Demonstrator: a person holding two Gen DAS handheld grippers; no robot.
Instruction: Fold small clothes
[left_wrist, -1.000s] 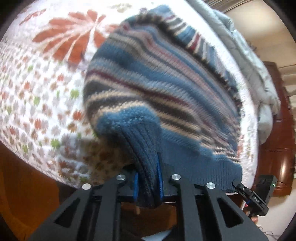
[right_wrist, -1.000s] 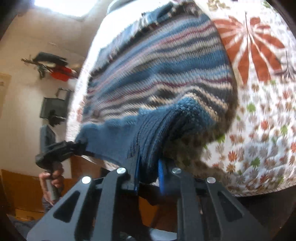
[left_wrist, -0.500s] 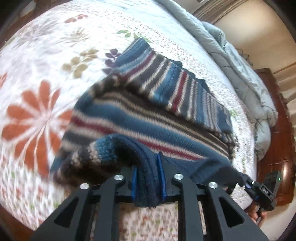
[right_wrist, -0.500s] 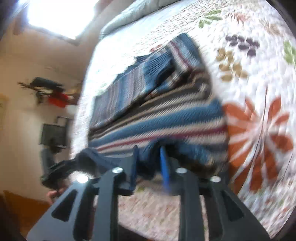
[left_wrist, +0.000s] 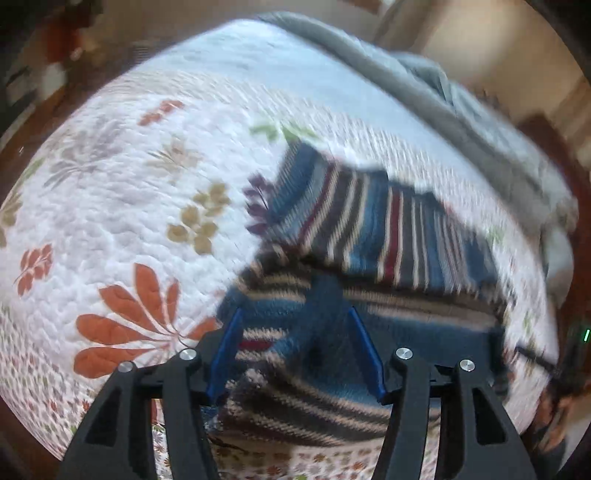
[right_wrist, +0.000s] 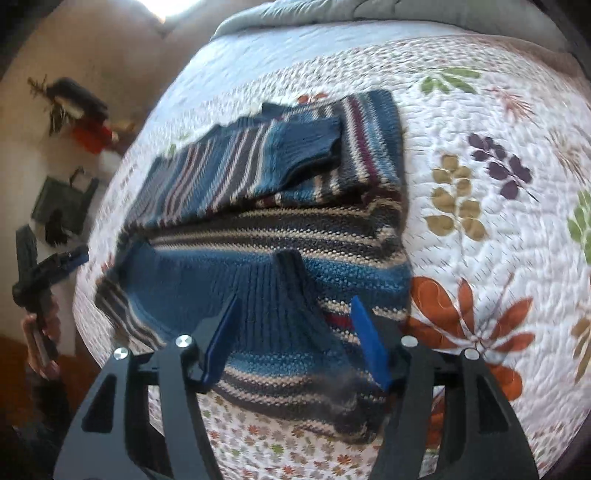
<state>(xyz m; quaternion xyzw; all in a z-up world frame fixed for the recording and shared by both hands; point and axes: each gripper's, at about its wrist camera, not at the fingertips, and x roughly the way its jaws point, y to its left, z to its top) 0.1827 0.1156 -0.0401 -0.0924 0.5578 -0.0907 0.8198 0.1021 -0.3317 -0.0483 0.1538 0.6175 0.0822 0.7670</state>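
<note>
A small blue striped knit sweater (right_wrist: 280, 206) lies on the floral quilt (right_wrist: 480, 184), its lower part folded up over the body, sleeves folded across the top. It also shows in the left wrist view (left_wrist: 369, 236), blurred. My left gripper (left_wrist: 295, 314) is open just above the folded hem at the sweater's near left. My right gripper (right_wrist: 293, 299) is open over the ribbed blue hem (right_wrist: 269, 295), which lies loose between its fingers. The left gripper also shows at the left of the right wrist view (right_wrist: 55, 262).
The quilt (left_wrist: 110, 192) covers a bed. A grey duvet (left_wrist: 461, 110) is bunched along the far side. The bed's near edge runs just below both grippers. Dark bags (right_wrist: 62, 206) and a red object (right_wrist: 92, 133) sit by the wall to the left.
Both grippers carried the sweater's hem up and forward over the body, then opened and let it go. The hem now lies folded on the sweater.
</note>
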